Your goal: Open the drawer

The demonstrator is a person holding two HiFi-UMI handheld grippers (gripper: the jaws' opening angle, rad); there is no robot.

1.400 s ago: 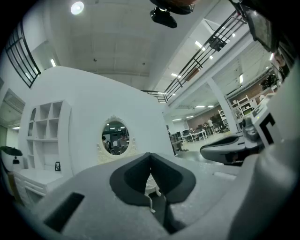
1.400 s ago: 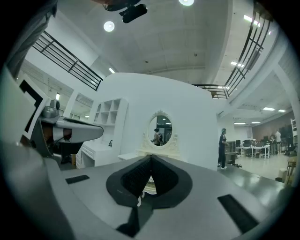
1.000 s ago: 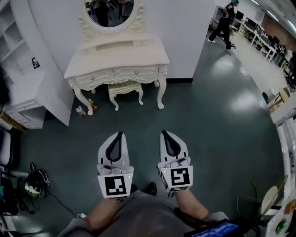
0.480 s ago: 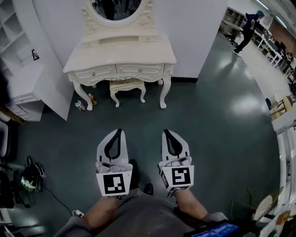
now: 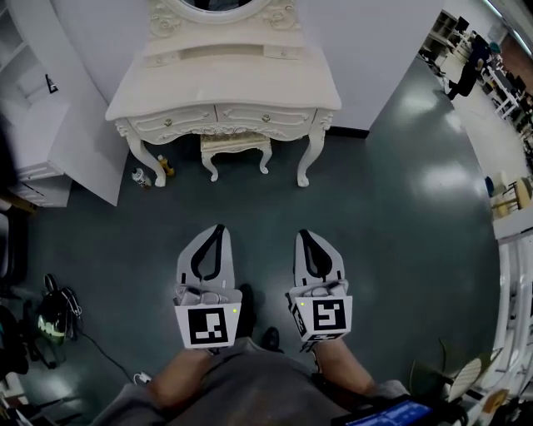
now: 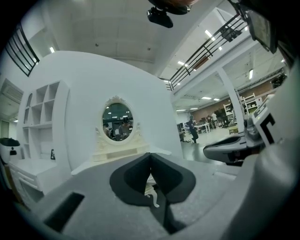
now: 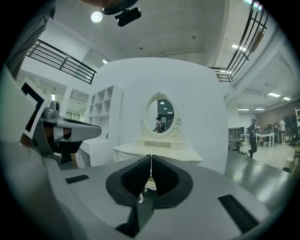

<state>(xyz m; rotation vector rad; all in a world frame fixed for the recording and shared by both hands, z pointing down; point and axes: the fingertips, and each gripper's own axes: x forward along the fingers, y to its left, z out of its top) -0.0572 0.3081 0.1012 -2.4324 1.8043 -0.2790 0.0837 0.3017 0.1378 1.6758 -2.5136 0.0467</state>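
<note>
Seen from the head view, a person stood on a dark green floor (image 5: 400,216) and held two white tools level, side by side, pointing toward a cream dressing desk (image 5: 225,83) at the far side. The left tool (image 5: 217,228) had its jaws pressed together with nothing between them. The right tool (image 5: 302,234) was likewise closed and empty. Both were well apart from the desk.

Two drawers ran along the desk's front, a left drawer (image 5: 171,122) and a right drawer (image 5: 265,116), and both were pushed in. A matching stool (image 5: 236,143) sat tucked beneath them. An oval mirror (image 5: 221,4) rose behind the desktop. A white shelf unit (image 5: 50,125) stood to the left, with small bottles (image 5: 141,176) on the floor by the desk's left leg. Another person (image 5: 466,75) stood far off at the right.
</note>
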